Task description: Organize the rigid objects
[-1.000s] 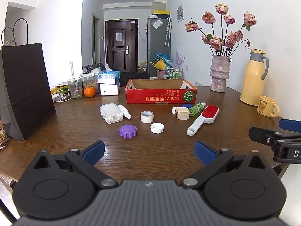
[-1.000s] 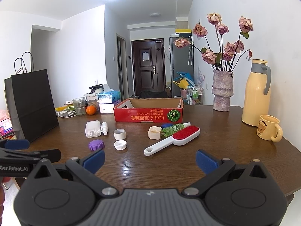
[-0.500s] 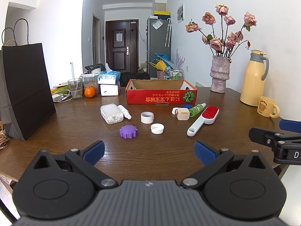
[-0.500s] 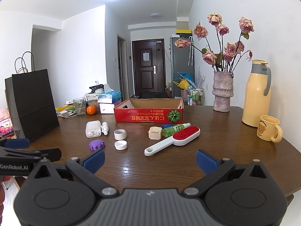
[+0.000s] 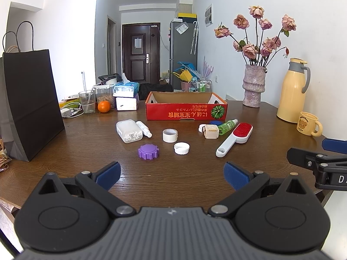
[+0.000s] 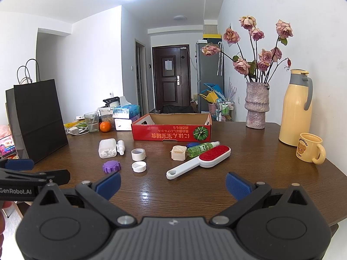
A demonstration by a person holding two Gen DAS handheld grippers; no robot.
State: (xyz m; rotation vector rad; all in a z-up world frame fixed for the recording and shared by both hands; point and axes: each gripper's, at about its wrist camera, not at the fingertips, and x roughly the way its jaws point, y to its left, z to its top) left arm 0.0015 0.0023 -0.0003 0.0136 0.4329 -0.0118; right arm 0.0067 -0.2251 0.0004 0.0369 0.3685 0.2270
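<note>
Lint brush lies handle-first toward right gripper, nearer than left gripper; both grippers spread apart, empty.

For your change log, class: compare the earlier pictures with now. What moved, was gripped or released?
Nothing visibly changed. Both claws, left and right, hang open and empty over the table; the brush, caps and box lie as before.
</note>
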